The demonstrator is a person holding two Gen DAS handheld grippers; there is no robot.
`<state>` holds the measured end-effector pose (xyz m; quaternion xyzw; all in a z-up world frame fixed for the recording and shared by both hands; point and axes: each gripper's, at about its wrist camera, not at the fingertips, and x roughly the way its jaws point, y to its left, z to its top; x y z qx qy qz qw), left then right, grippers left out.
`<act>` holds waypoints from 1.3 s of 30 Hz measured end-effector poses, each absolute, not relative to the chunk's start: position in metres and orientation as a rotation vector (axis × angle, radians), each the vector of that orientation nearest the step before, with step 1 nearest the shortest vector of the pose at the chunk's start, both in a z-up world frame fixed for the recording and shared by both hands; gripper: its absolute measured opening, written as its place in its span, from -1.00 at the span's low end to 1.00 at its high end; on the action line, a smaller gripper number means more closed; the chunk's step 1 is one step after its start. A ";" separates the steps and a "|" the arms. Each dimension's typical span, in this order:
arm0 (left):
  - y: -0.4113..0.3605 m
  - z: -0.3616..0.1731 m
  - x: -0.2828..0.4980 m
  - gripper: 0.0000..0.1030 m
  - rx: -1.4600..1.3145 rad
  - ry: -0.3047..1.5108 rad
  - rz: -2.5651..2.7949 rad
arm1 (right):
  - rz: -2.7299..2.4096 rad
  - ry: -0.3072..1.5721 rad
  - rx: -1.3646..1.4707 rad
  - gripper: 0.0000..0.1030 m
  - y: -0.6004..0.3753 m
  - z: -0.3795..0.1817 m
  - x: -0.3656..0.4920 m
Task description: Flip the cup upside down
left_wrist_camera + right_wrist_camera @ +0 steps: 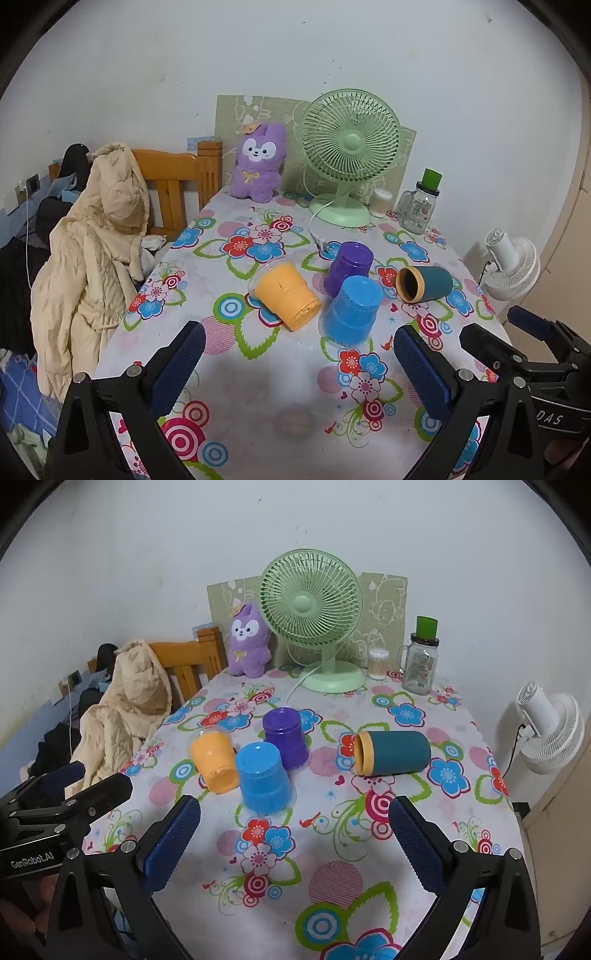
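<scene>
Several cups sit mid-table on a floral cloth. A blue cup (351,310) (264,779) and a purple cup (349,267) (285,736) stand upside down. An orange cup (286,295) (214,762) lies on its side, base toward me. A teal cup with an orange rim (424,283) (391,752) lies on its side, mouth to the left. My left gripper (299,373) is open and empty, short of the cups. My right gripper (295,843) is open and empty, also short of them. Each gripper shows at the edge of the other's view.
A green desk fan (349,155) (310,616), a purple plush toy (258,162), a glass jar with a green lid (421,206) and a cotton swab box (377,664) stand at the back. A chair with a beige coat (96,258) is left. A white fan (550,723) is right.
</scene>
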<state>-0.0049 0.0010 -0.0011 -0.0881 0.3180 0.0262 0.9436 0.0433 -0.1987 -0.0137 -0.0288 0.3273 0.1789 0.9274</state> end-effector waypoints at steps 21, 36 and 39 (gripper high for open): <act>0.003 -0.004 -0.006 1.00 -0.182 0.655 0.053 | 0.361 0.678 -0.055 0.99 -0.200 -0.017 0.046; -0.001 -0.014 0.001 1.00 -0.186 0.682 0.044 | 0.357 0.692 -0.060 0.99 -0.200 -0.020 0.047; -0.001 -0.014 0.001 1.00 -0.187 0.683 0.044 | 0.358 0.696 -0.063 0.99 -0.198 -0.021 0.048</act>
